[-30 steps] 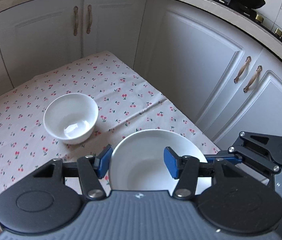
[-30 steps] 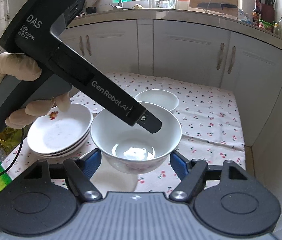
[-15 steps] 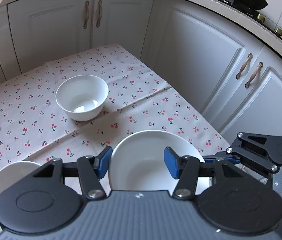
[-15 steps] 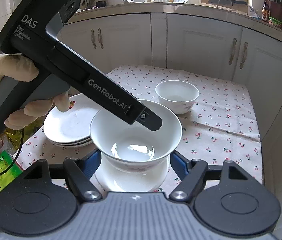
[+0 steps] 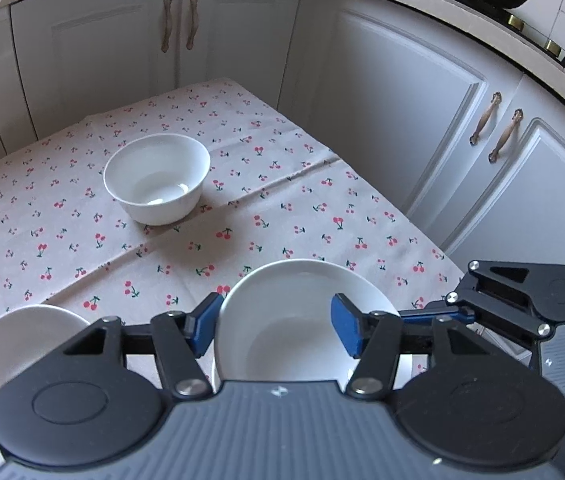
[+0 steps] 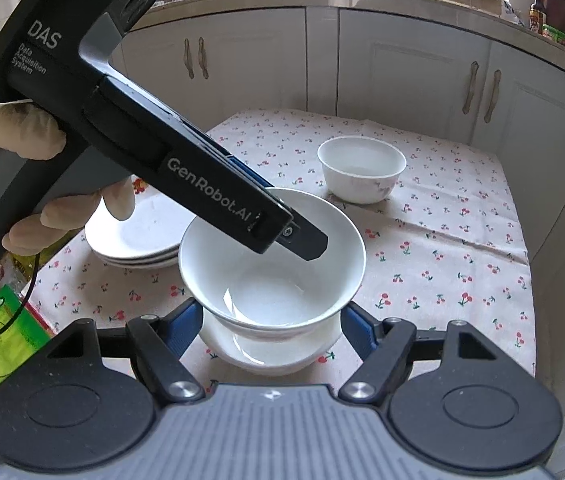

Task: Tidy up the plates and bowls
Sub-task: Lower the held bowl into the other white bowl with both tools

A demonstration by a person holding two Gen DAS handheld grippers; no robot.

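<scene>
White glazed ceramic fills both views: we see a wide, flaring larger bowl gripped low on its rounded body by the right hand-held gripper, its blue pads clenched against opposite sides. The bowl sits directly over a second white lower bowl, base sunk inside that rim (whether the two actually touch, we cannot tell). Both are at the near edge of the surface, which is draped in a creased cotton tablecloth printed with small red cherries.

The left hand-held gripper, held by a hand in a pale glove, reaches down over the larger bowl's rim. Its jaws have just been opening; the near wall of the bowl lies between them, one pad beside the outer rim and the other standing free inside the hollow, so we read it as released.

Further back on the cloth a small bowl stands upright, deep and straight-sided, well apart from the pair. To the left, a stack of shallow plates rests flat, smooth and glossy, with a little fruit motif near one edge. Panelled pale cabinets close in behind the surface.
</scene>
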